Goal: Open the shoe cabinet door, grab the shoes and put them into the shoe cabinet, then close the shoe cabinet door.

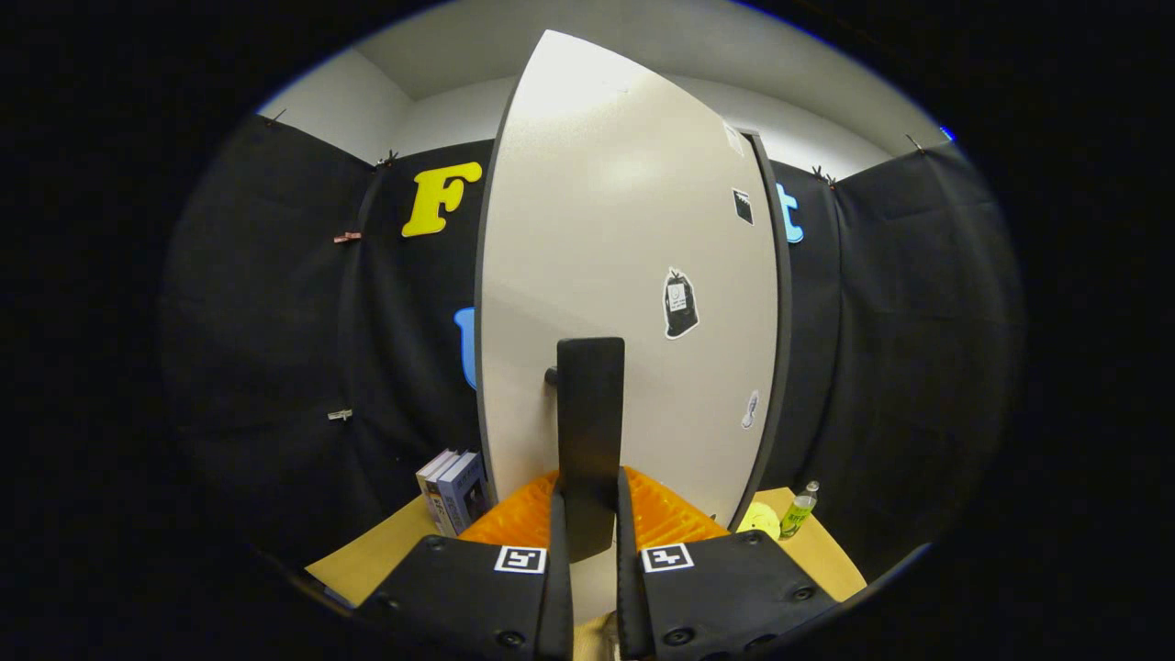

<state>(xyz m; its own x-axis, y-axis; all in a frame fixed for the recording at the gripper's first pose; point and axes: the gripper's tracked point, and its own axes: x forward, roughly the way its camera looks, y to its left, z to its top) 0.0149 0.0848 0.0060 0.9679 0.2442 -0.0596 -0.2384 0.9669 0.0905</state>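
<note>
Books: a small stack stood upright on the tabletop, left of the cabinet, near the booth wall.

Door: pale panel with dark edging, seen at an angle, its free edge to the left and hinge side to the right. Stickers are carried on its face. Whether it is slightly ajar or swung wide cannot be told.

Handle: dark upright bar fixed to the door by a short stud on its left. It is pinched between the jaws of the gripper, both fingers pressed against its lower part.

Bottle: small, upright, right of the door, on the tabletop corner.

Shoes: none to be made out.

Step judged in hand: the door being worked by its handle, opening or closing undetermined. An arc about the right-hand hinge is called for next, grip kept firm.

Room: open space is left between door edge and books; the swing should be kept clear of them.
</note>
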